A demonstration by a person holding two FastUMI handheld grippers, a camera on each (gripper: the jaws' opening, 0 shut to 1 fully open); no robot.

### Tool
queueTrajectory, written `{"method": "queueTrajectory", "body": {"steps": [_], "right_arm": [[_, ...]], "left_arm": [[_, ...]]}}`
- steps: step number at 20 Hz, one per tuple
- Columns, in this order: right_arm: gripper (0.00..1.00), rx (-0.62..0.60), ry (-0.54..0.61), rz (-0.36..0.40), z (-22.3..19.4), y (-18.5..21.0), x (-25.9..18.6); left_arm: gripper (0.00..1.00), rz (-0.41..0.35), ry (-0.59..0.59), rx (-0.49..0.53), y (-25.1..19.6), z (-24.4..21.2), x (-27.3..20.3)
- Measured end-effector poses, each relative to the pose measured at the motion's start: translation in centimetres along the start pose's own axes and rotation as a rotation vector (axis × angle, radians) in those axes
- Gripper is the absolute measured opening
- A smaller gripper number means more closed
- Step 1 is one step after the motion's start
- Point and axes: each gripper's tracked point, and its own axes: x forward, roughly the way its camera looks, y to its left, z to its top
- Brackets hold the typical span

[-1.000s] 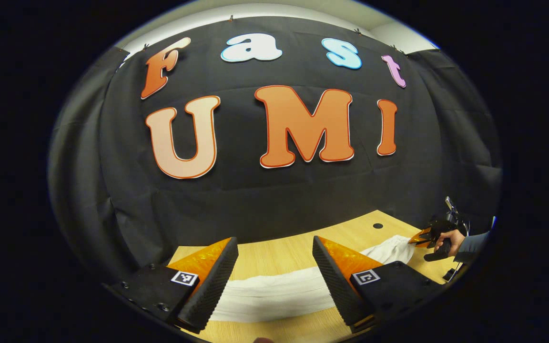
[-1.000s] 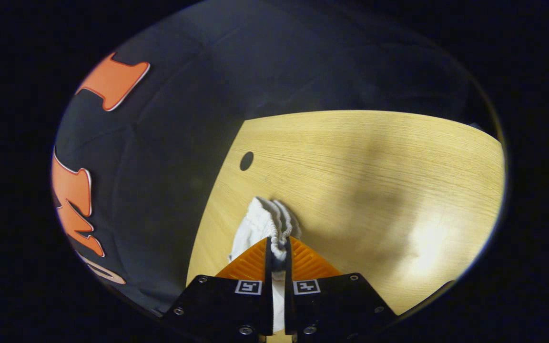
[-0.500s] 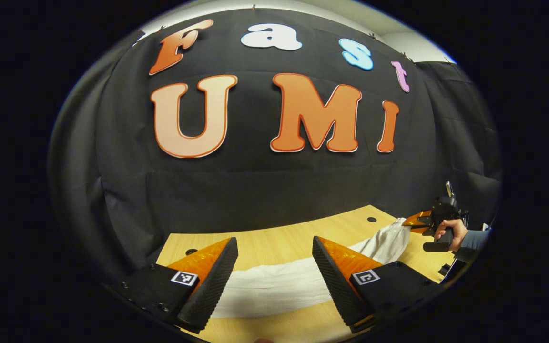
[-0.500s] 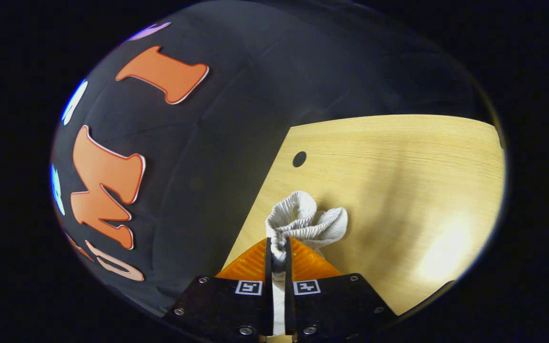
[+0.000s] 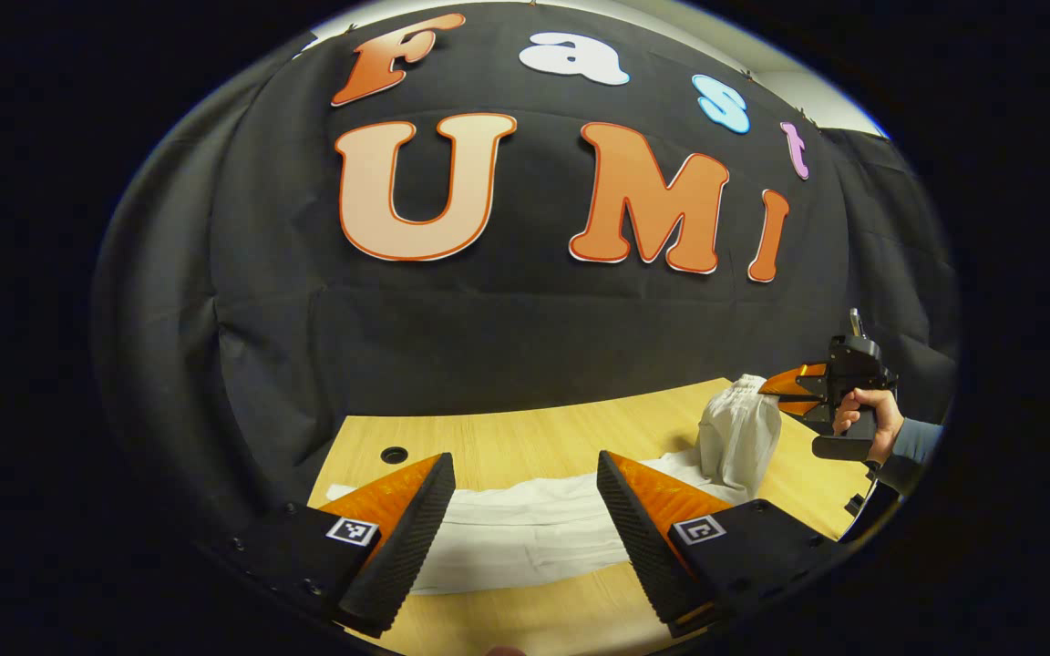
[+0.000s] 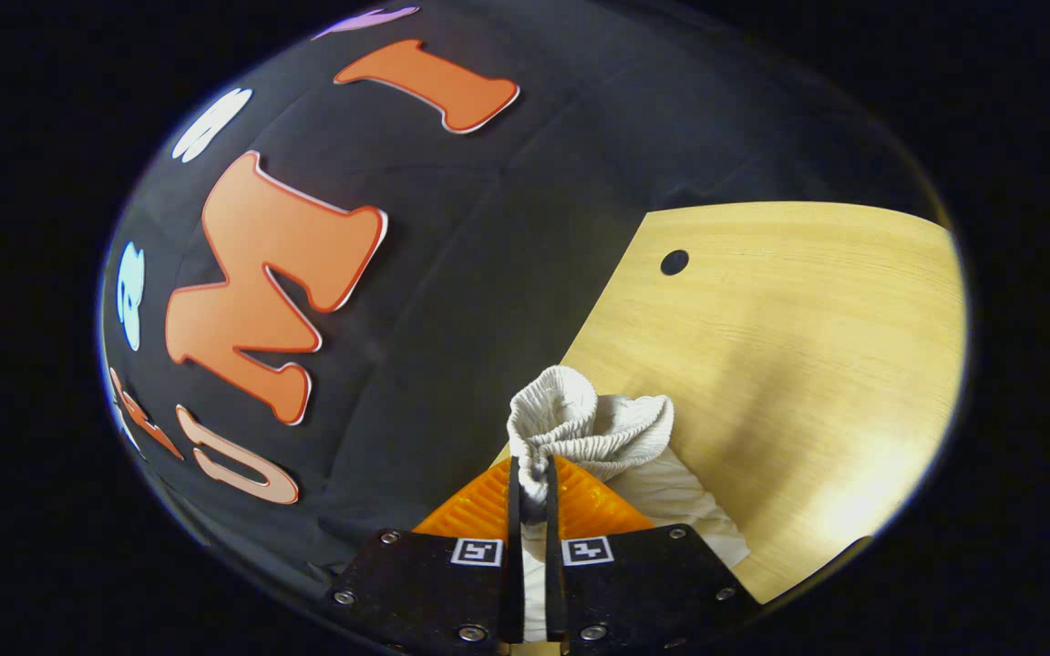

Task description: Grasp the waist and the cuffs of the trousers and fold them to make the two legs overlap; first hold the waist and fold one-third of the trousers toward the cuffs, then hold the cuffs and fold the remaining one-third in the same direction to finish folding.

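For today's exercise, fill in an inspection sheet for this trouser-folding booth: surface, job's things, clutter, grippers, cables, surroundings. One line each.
Surface: wooden table with round holes, bare apart from the garment.
Job's things: white trousers lying flat across the table, their elastic waist lifted off it at one end.
Clutter: nothing seen.
Grippers: left gripper open above the flat cloth, touching nothing; right gripper shut on the bunched waist, held by a hand.
Cables: nothing seen.
Surroundings: black cloth wall behind the table.
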Motion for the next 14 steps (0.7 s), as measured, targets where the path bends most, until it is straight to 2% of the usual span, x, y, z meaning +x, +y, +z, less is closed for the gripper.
{"method": "queueTrajectory", "body": {"steps": [9, 14], "right_arm": [[0.10, -0.082, 0.146, 0.044, 0.4, -0.4, -0.5], [0.09, -0.161, 0.247, 0.007, 0.3, -0.4, -0.7]], "left_arm": [[1.00, 0.038, 0.018, -0.039, 4.8, -1.6, -0.9], [1.00, 0.092, 0.049, -0.069, 8.0, -3.6, -1.6]]}}
